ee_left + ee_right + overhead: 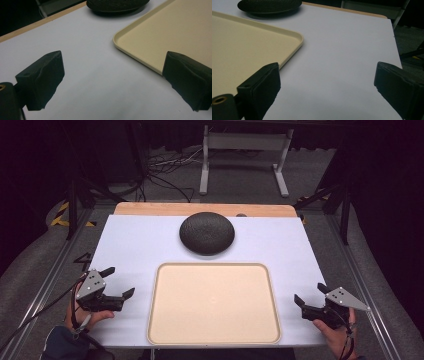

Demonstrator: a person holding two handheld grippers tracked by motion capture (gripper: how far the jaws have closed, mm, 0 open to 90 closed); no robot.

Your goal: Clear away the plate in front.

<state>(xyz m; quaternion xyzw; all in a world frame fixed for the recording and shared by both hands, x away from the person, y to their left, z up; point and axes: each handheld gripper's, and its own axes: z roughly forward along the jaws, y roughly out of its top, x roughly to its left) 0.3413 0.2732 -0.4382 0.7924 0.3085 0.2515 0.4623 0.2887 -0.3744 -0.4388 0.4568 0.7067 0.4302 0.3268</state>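
I hold a gripper in each hand at the near edge of a table covered in a white sheet (130, 245). My left gripper (117, 282) sits near the near-left corner, its two black jaws spread wide apart with nothing between them, pointing toward the middle of the table. In the left gripper view, my left fingers (41, 78) frame bare white surface, and the rounded corner of a beige tray (160, 32) lies just ahead of the right-hand jaw, apart from it.

My right gripper (310, 295) rests near the near-right corner, jaws likewise spread wide and holding nothing. In the right gripper view, my right fingers (260, 86) bracket white surface, with the tray's corner just beyond the left-hand jaw; I cannot tell whether that jaw touches the rim.

The tray (152, 320) is shallow, rectangular with rounded corners, and lies flat along the near edge, centred between my two grippers, with nothing in it. Beyond the tray's far edge, toward the middle of the far side, sits a dark, round, textured dome-shaped object (207, 232), well apart from both grippers. A strip of bare wood (150, 209) shows along the table's far edge.
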